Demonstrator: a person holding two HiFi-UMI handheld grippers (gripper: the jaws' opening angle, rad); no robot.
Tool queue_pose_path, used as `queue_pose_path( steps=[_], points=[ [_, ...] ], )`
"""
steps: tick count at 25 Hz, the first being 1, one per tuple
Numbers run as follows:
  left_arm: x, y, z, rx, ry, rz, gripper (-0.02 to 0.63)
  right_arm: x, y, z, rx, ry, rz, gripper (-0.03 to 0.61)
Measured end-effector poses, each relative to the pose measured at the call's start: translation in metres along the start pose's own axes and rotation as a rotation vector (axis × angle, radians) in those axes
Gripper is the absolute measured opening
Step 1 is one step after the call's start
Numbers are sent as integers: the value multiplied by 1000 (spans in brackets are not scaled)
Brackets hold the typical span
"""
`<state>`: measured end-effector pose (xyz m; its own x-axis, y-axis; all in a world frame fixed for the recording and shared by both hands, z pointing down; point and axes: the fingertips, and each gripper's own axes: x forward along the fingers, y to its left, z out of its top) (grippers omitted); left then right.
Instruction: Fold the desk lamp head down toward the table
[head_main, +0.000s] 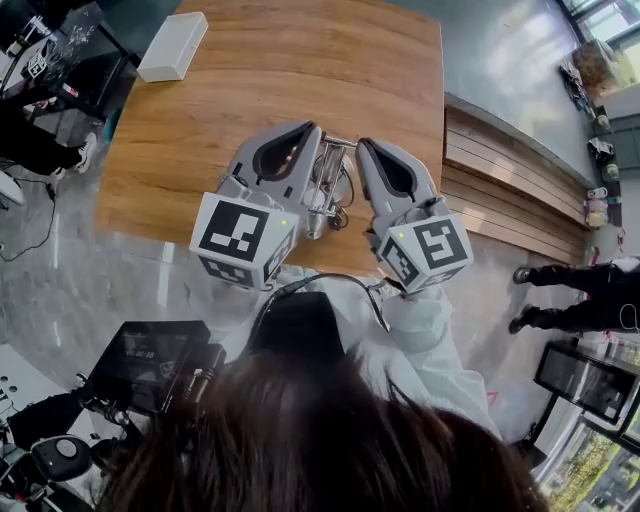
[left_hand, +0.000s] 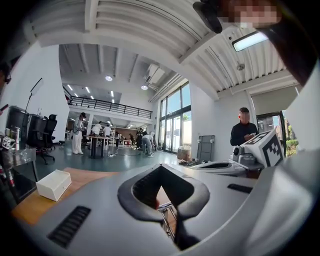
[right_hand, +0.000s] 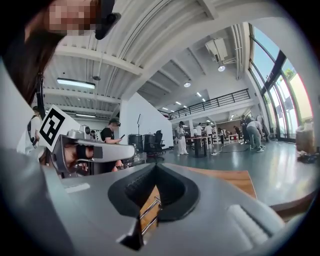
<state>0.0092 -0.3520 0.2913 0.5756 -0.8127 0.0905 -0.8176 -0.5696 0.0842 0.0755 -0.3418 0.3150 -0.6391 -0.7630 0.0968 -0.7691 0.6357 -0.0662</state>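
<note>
At centre of the head view, the lamp (head_main: 326, 190) stands on the table (head_main: 300, 70) between the two grippers; left gripper (head_main: 316, 129) and right gripper (head_main: 362, 144) both have their jaws closed on nothing; since neither steadies the lamp, pressing its head down with bare closed tips could, I judge, slip off the thin rods or tip it over.
</note>
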Motion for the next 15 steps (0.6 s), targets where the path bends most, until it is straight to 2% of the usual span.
queue_pose_path(
  steps=[15],
  points=[
    [0, 8, -10, 6, 25, 27, 3, 3, 1, -4, 8, 6, 6, 0]
  ],
)
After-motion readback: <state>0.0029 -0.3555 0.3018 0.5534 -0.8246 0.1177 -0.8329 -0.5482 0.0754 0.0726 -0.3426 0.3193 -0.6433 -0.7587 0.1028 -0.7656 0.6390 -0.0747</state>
